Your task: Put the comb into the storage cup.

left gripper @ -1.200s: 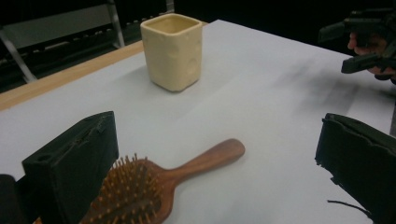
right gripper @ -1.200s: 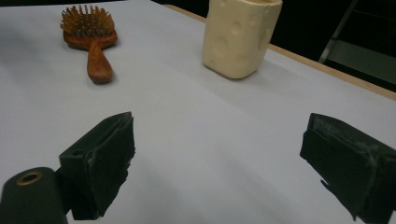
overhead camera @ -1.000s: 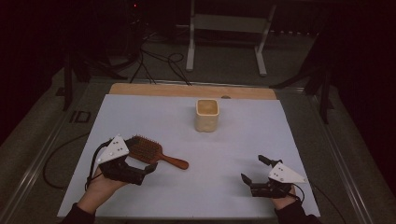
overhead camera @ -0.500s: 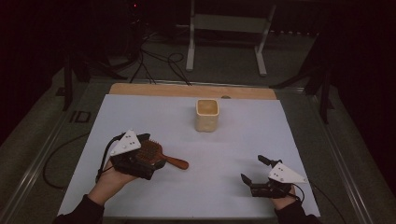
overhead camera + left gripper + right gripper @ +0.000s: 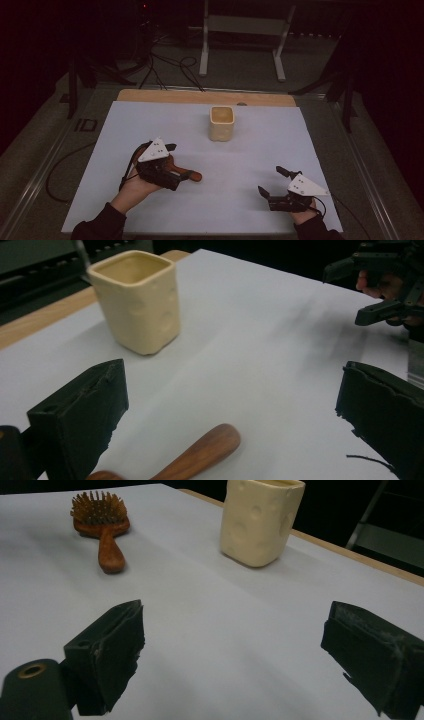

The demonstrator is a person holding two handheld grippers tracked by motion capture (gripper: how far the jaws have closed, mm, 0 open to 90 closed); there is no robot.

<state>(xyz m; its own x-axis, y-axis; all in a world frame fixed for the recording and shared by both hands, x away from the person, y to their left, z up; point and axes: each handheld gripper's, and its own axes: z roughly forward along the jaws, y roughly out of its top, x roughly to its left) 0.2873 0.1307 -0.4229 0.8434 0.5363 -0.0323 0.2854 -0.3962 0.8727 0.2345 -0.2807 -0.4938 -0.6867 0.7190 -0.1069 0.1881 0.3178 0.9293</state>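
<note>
The desk (image 5: pixel 150 120) has a pale, smooth top with a wooden strip along its far edge. A cream square cup (image 5: pixel 222 123) stands upright toward the back; a wooden hairbrush (image 5: pixel 101 522) lies nearer, well apart from it.

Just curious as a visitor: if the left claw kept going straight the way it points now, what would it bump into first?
Probably nothing soon. The left claw, open over the brush handle, points across bare white tabletop; the cream cup sits off to one side, though depth is unclear.
</note>
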